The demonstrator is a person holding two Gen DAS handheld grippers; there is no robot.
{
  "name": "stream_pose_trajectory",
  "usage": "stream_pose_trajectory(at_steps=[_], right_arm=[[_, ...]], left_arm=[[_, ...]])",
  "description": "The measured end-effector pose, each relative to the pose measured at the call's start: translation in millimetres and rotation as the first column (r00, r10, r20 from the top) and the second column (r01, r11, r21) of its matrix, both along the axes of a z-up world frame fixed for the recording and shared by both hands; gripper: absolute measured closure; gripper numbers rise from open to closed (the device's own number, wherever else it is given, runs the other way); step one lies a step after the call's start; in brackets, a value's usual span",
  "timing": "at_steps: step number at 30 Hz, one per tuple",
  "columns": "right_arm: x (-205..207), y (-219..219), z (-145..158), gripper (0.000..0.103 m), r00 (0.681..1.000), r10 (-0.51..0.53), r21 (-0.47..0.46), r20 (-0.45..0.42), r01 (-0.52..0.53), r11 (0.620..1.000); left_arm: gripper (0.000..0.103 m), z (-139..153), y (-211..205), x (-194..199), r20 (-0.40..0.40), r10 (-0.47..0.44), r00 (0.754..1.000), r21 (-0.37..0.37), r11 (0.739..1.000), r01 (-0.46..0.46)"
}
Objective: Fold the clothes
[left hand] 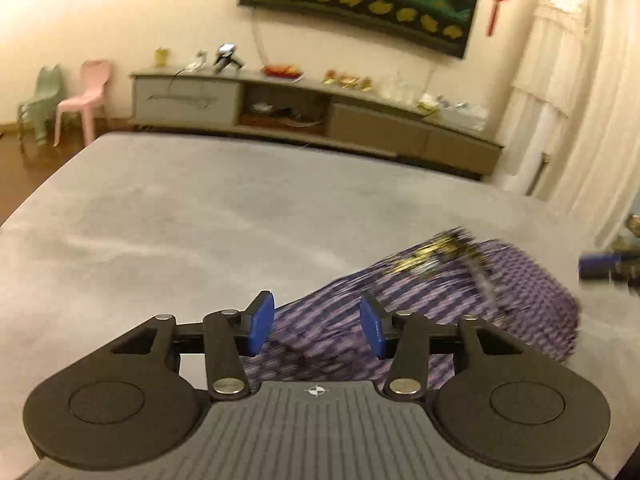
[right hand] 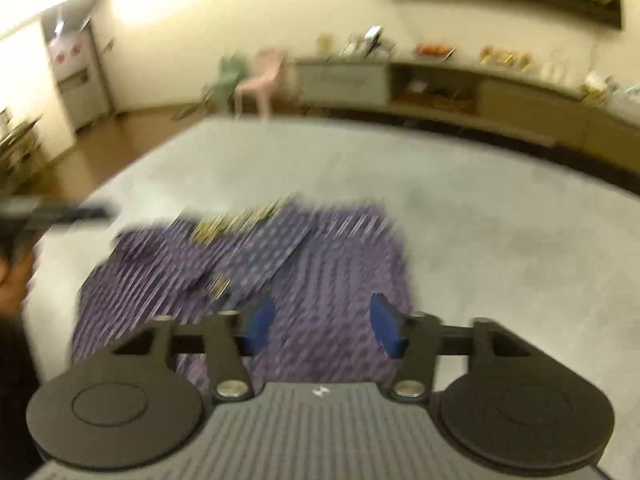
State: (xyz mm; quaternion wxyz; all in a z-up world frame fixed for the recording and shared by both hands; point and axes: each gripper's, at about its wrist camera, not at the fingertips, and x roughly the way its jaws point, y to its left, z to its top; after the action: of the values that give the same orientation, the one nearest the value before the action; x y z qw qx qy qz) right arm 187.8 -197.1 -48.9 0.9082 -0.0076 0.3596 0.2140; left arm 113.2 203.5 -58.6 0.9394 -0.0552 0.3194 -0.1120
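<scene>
The grey surface [left hand: 200, 208] lies bare left of the purple garment [left hand: 460, 300]; nothing blocks passage there.

left gripper [left hand: 317, 330]: black linkage arms, blue pads [left hand: 260, 326], silver round screws, two round black discs
left base: grey ribbed plate, small white cross mark
right gripper [right hand: 322, 330]: same black arms, blue pads [right hand: 385, 330], silver screws, black discs
right base: grey ribbed plate, white mark, blurred
sleeve [right hand: 14, 380]: dark, at left edge
</scene>
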Motion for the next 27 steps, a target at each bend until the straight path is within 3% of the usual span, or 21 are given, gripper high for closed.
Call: stream_pose_trajectory(at_steps=[4,7,8,9,11,16,19,21,24,25,27], right_arm=[[47,7,-20,0.037,1.000,-0.007,-0.027,-0.023,0.006,1.000],[68,7,-33,0.042,0.998,0.005,-0.022,-0.069,-0.007,1.000],[75,7,-37,0.072,0.996,0.009,-0.021,-0.084,-0.011,1.000],[82,7,-41,0.092,0.995,0.013,-0.019,-0.099,-0.015,1.000],[96,7,-50,0.096,0.991,0.021,-0.016,-0.130,-0.023,1.000],[107,0,-64,0.096,0.986,0.017,0.011,-0.167,-0.016,1.000],[98,-2,-57,0.093,0.987,-0.032,-0.033,-0.158,0.027,0.999],[88,-6,-49,0.077,0.985,-0.100,-0.062,-0.138,0.092,0.994],[53,-6,-28,0.063,0.985,-0.160,-0.032,-0.058,0.158,0.987],[35,-3,-21,0.059,0.990,-0.133,-0.010,-0.034,0.133,0.991],[6,12,-13,0.048,0.999,-0.007,0.024,-0.031,0.008,1.000]], left_arm=[[0.052,-18,-7,6,-0.037,-0.048,0.998,-0.002,0.999,0.048],[0.052,-30,-31,3,-0.028,-0.119,0.993,0.084,0.989,0.121],[0.056,-34,-35,3,-0.029,-0.120,0.992,0.115,0.986,0.122],[0.066,-38,-34,6,-0.036,-0.113,0.993,0.115,0.987,0.116],[0.069,-46,-34,10,-0.049,-0.099,0.994,0.114,0.988,0.104],[0.072,-51,-11,30,-0.088,-0.023,0.996,-0.065,0.998,0.018],[0.071,-46,-6,36,-0.089,0.042,0.995,-0.047,0.998,-0.047],[0.071,-33,-3,26,-0.068,0.071,0.995,-0.047,0.996,-0.075],[0.066,-5,-20,-14,0.016,-0.001,1.000,-0.032,0.999,0.002],[0.060,2,-29,-29,0.032,-0.051,0.998,-0.033,0.998,0.052],[0.058,-4,-54,-56,0.004,-0.173,0.985,-0.036,0.984,0.173]])
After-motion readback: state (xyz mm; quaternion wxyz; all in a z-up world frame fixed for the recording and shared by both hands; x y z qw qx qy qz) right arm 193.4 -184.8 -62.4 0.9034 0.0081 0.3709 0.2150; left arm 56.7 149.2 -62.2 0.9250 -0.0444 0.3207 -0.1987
